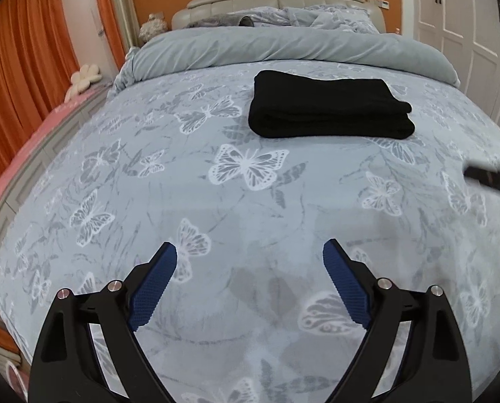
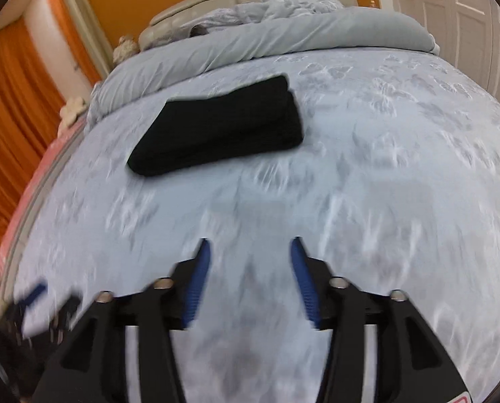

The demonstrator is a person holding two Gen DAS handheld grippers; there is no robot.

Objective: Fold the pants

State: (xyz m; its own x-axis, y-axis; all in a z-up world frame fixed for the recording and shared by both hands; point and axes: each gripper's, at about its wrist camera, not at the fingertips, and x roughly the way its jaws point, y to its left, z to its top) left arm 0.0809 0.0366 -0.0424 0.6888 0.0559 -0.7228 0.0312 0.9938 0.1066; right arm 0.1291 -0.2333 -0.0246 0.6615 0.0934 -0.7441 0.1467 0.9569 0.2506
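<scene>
The black pants (image 1: pixel 330 109) lie folded into a compact rectangle on the butterfly-print bed cover (image 1: pixel 216 201). They also show in the right wrist view (image 2: pixel 219 131), up and left of centre. My left gripper (image 1: pixel 250 255) is open and empty, well short of the pants. My right gripper (image 2: pixel 248 252) is open and empty, also held back from them; its view is motion-blurred. The right gripper's tip shows at the right edge of the left wrist view (image 1: pixel 492 176), and the left gripper shows blurred at the lower left of the right wrist view (image 2: pixel 35 302).
A rolled grey duvet (image 1: pixel 283 47) lies across the bed behind the pants, with pillows and a padded headboard (image 1: pixel 277 3) beyond. Orange curtains (image 1: pixel 21 67) hang on the left. White wardrobe doors (image 1: pixel 468 33) stand on the right.
</scene>
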